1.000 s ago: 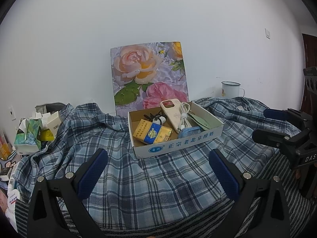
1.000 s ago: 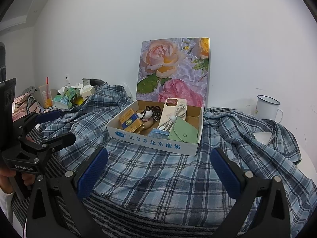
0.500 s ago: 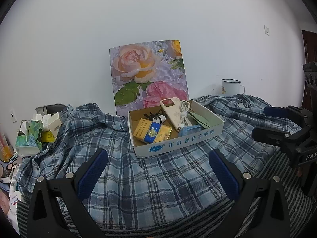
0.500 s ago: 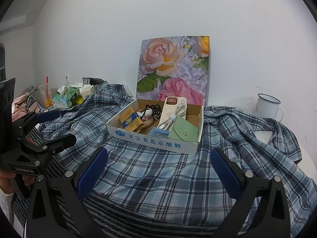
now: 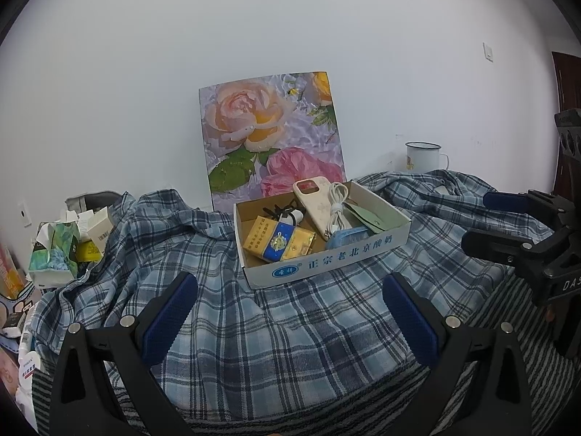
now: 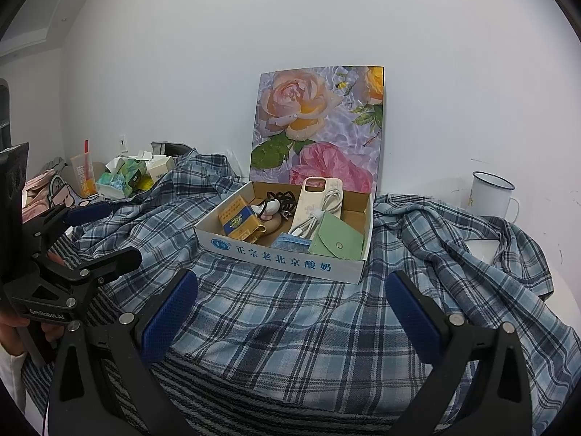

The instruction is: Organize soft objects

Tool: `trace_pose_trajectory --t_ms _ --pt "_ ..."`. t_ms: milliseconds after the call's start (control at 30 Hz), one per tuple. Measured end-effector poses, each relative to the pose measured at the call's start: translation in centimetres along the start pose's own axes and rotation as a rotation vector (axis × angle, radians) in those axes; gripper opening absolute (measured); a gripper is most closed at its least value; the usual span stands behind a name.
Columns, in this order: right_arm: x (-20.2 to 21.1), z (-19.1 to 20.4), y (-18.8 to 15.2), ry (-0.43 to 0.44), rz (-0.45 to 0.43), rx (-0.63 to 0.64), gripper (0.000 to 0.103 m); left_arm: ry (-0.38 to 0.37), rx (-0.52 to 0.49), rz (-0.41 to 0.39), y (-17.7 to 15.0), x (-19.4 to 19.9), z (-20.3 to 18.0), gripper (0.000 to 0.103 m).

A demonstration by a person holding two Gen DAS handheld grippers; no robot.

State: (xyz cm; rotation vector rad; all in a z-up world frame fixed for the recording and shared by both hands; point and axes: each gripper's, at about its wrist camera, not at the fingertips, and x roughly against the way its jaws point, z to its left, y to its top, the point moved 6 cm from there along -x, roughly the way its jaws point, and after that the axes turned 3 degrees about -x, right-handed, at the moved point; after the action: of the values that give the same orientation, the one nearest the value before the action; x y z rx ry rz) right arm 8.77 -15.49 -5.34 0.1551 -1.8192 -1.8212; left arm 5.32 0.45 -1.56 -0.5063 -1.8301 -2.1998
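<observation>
Both your left gripper (image 5: pixel 289 314) and right gripper (image 6: pixel 291 312) are spread and empty. The plaid shirt (image 6: pixel 276 312) lies rumpled under the box (image 6: pixel 290 259); pinch its near edge by a single layer.

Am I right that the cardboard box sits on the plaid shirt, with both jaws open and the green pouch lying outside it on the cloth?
Not quite: the green pouch lies inside the cardboard box, at its right end, as the right wrist view shows. The rest holds: the box sits on the plaid shirt, and the left gripper and right gripper stand open.
</observation>
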Motion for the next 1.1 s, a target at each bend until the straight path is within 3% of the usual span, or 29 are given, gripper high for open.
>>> trace_pose_trajectory --t_ms 1100 --pt "-0.03 -0.16 -0.07 0.0 0.005 -0.013 0.103 -0.003 -0.008 0.007 0.02 -0.12 -0.43 0.103"
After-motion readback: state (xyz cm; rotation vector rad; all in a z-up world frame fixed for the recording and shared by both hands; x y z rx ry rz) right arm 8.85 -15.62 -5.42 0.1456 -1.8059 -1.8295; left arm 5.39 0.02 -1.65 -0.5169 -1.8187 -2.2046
